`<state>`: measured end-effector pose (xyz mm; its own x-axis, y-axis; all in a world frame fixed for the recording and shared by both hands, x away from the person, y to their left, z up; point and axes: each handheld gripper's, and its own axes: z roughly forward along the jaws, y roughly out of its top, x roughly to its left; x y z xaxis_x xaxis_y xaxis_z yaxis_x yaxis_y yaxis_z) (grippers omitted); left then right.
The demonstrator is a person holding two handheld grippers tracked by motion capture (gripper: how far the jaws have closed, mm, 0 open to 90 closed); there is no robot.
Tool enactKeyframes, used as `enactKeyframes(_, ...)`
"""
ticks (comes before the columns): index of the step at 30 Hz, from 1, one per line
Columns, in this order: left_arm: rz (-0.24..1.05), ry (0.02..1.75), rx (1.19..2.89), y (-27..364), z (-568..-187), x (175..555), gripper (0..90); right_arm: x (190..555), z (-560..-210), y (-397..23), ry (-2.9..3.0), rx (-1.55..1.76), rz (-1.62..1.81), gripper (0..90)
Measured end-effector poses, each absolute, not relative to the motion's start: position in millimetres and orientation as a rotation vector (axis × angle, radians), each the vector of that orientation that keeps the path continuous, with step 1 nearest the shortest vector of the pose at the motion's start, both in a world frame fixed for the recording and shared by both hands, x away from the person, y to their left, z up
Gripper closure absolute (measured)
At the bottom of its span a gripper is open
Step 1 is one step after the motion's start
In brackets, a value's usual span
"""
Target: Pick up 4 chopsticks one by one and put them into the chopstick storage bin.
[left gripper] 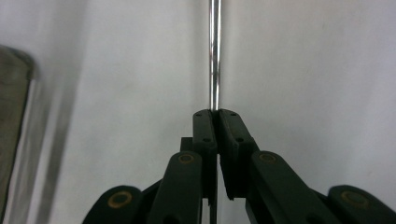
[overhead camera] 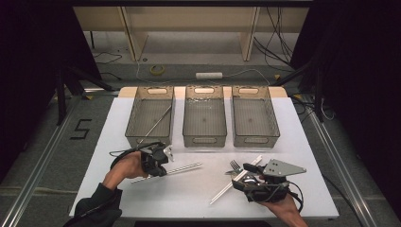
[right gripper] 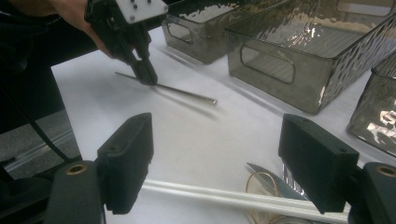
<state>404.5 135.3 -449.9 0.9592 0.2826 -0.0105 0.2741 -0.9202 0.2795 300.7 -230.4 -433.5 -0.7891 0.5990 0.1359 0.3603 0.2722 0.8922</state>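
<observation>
At the white table (overhead camera: 302, 142) we see the left gripper (overhead camera: 166, 156) down on a thin metal rod (overhead camera: 172, 170) that lies near the front edge, just before the left bin (overhead camera: 150, 116). In the left gripper view its jaws stand pressed together with the rod (left gripper: 215, 56) caught between the pads, the bright shaft running straight away from them over the white surface. The right gripper view shows the same hold from the side: the left gripper (right gripper: 145, 74) pinches the rod (right gripper: 182, 92) near one end, and the rest lies along the tabletop; whether that end is lifted clear of the surface we cannot tell.

The right gripper (overhead camera: 246, 176) rests low at the table's front right, its jaws wide apart and holding nothing. Between and just beyond them lie a white stick (right gripper: 224, 198), a fork (overhead camera: 235, 165) and what looks like a knife (right gripper: 266, 179).

Three clear bins stand in a row at the back of the table; the middle bin (overhead camera: 204, 118) and right bin (overhead camera: 254, 118) sit beside the left one, in which a second thin rod (overhead camera: 158, 122) leans.
</observation>
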Motion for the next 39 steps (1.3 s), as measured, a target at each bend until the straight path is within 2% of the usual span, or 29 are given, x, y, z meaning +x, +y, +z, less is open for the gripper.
enactKeyframes(9,0.018,0.564,2.673,140.6,-430.0,406.1,85.2,300.8,-433.4,-230.5,2.314,0.89,1.527,27.4)
enactKeyframes(18,0.056,0.674,2.556,160.1,-405.8,410.2,85.2,300.9,-433.9,-229.9,2.316,0.891,1.526,27.4)
enactKeyframes(28,0.146,0.804,2.401,189.7,-388.3,418.5,85.2,301.3,-434.2,-230.4,2.313,0.899,1.525,27.4)
enactKeyframes(39,0.219,0.906,2.317,205.0,-377.6,437.3,85.2,302.1,-435.4,-231.4,2.308,0.915,1.522,27.4)
